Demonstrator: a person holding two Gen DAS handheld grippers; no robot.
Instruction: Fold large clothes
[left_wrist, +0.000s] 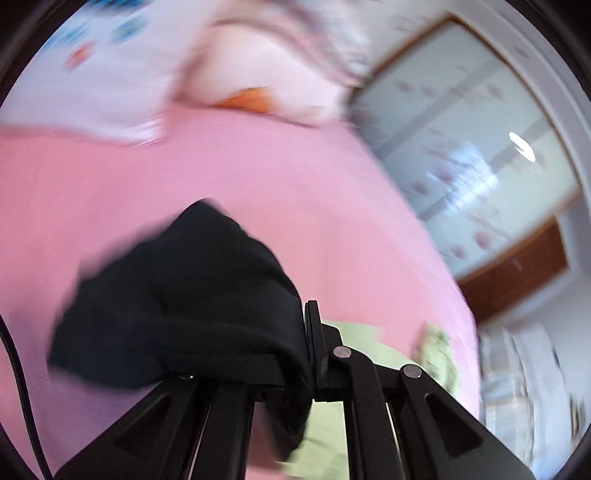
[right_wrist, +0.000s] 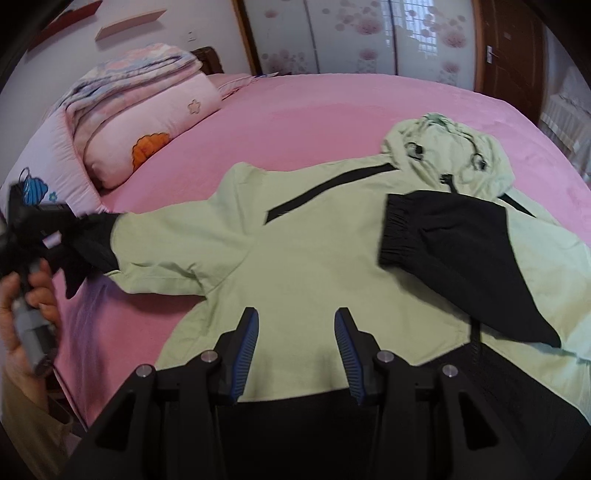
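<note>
The jacket (right_wrist: 314, 240) I'm folding is pale green with black panels, a black diagonal chest stripe and a hood (right_wrist: 447, 147), lying spread flat on the pink bed (right_wrist: 295, 107). Its one sleeve (right_wrist: 461, 240), black with an elastic cuff, is folded across the chest. The other sleeve (right_wrist: 166, 236) stretches out sideways, its black cuff (left_wrist: 177, 295) lifted off the bed, bunched and blurred.

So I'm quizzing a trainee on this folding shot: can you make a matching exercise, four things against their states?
1. left gripper
2. right gripper
3. right-hand black sleeve
4. folded quilts

a. stacked at the bed's head
b. open above the jacket
c. shut on a black cuff
d. folded across the jacket's chest

Pairs: 1-c, 2-b, 3-d, 4-a
</note>
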